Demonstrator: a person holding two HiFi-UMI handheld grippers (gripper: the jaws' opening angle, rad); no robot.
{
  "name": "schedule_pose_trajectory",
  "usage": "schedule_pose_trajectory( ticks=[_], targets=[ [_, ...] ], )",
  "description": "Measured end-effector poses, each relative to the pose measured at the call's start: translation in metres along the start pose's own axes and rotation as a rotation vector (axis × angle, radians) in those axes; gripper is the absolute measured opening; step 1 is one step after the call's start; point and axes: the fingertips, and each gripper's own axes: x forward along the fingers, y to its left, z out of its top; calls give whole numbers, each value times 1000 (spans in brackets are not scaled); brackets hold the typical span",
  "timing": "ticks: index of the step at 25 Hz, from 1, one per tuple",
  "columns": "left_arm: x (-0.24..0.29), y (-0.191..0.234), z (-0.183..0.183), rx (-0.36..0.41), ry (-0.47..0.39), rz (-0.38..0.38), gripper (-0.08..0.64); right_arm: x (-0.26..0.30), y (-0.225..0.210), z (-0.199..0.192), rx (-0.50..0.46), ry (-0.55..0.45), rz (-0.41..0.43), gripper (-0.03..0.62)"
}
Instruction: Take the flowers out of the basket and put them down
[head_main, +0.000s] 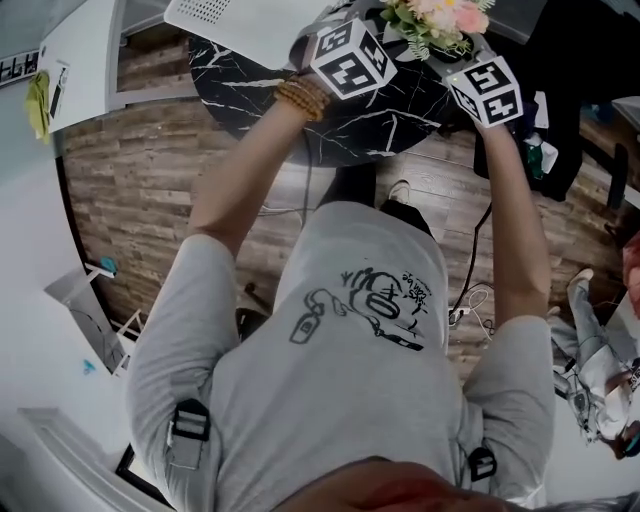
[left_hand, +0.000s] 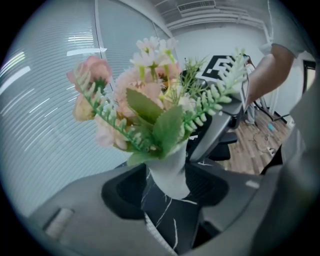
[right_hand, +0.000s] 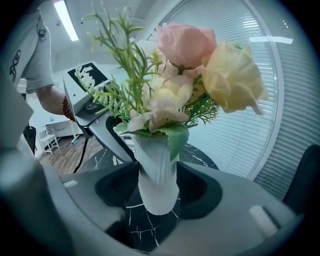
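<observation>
Gripping white vase (right_hand: 156, 150) of flowers (left_hand: 150, 110) (top-heavy) with left gripper (left_hand: 167, 187) and right gripper (right_hand: 158, 189) alike. Could topple onto marble table (left_hand: 170, 225) beneath the jaws if released unevenly.

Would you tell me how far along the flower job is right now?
Done: the flowers look already out; no basket is in view. In hand: the left gripper and right gripper both clamp their white vase over the marble table. Remaining: setting it down and releasing.
</observation>
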Motion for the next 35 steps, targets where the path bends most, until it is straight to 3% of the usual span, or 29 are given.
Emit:
schedule_pose_trajectory(
  ticks=[15, 35],
  targets=[
    [34, -20, -33, -26, 12, -15, 244, 21, 5, -46, 25, 17, 7, 244],
    [42, -29, -44, -53, 1, 8, 230, 26, 8, -60, 34, 12, 14, 245]
  ],
)
